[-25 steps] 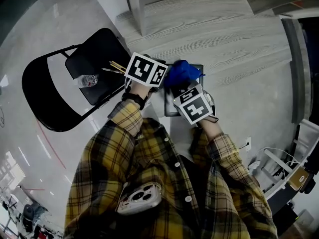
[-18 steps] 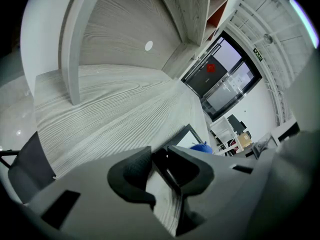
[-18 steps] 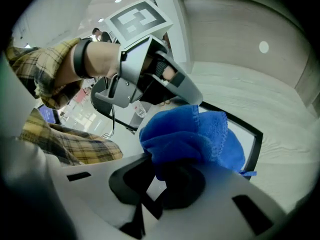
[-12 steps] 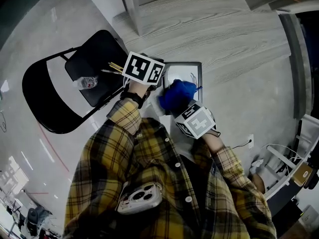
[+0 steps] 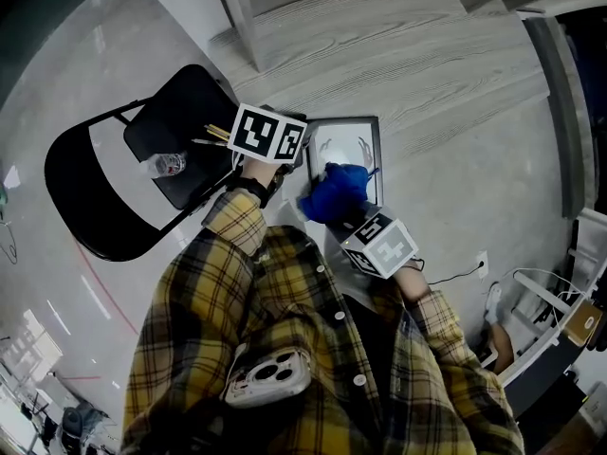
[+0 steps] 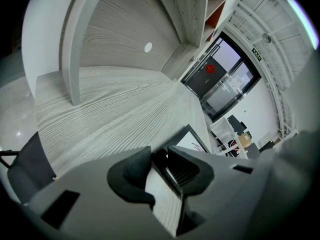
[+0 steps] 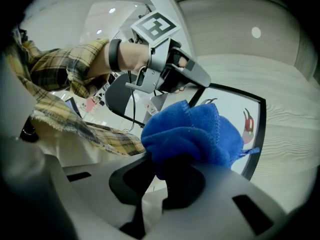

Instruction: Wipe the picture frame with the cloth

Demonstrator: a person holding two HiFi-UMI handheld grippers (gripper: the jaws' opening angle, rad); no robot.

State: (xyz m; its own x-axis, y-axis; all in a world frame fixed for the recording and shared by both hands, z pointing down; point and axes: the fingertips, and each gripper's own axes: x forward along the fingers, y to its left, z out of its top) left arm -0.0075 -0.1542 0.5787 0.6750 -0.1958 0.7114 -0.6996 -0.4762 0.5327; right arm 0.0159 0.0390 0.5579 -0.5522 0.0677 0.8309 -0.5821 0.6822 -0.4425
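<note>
The black picture frame (image 5: 346, 140), white with small drawings inside, lies over the grey wood-grain table (image 5: 446, 74). My left gripper (image 5: 300, 152) is shut on the frame's left edge; in the left gripper view the jaws (image 6: 161, 165) pinch that black edge (image 6: 184, 134). The bunched blue cloth (image 5: 335, 193) is held in my shut right gripper (image 5: 357, 220) and presses on the lower part of the frame. In the right gripper view the cloth (image 7: 195, 131) hides the fingertips (image 7: 161, 176), with the frame (image 7: 252, 109) and the left gripper (image 7: 172, 74) beyond.
A black folding chair (image 5: 104, 173) stands left of the table, with a small bottle (image 5: 166, 165) and thin sticks (image 5: 216, 133) on its seat. A white post (image 5: 232, 12) rises at the table's far left. Cables and white equipment (image 5: 531, 301) lie on the floor at right.
My right gripper has drawn the blue cloth down the frame toward me, from its upper part to its lower part. The left gripper keeps its hold on the frame's edge.
</note>
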